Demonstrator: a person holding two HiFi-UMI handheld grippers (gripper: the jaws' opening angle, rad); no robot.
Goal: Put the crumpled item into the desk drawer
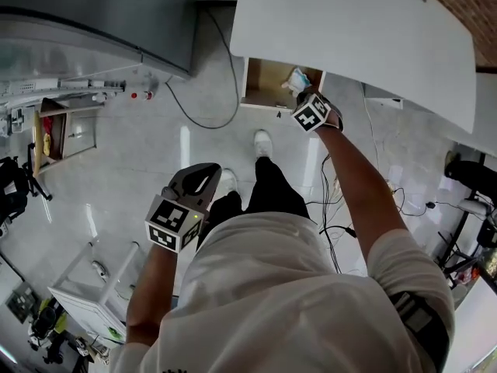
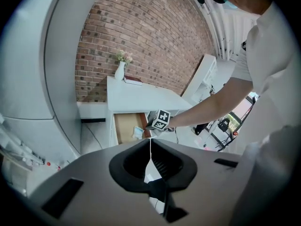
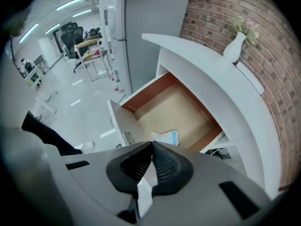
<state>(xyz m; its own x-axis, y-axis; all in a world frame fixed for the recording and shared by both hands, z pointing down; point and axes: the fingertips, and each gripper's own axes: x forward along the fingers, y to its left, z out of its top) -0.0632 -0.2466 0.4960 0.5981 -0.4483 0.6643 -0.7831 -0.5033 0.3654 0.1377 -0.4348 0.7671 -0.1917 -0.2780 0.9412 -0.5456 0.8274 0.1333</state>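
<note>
Drawer [image 3: 181, 109] under the desk [image 3: 202, 65] stands open, with the crumpled item [image 3: 165, 137] lying inside near its front. Right gripper [image 3: 152, 143] hovers just short of it, item at its 1 o'clock, fingers together, empty. Left gripper [image 1: 208, 171] is well apart at the drawer's 7 o'clock, fingers likewise together.

Red brick wall [image 2: 141, 41] was seen behind a white desk [image 1: 349, 29]; a white vase [image 3: 233, 48] with flowers was set on its top. Glossy grey floor [image 1: 140, 169] was crossed by black cables [image 1: 200, 126]. Strip lights [image 3: 73, 4] were lit overhead.
</note>
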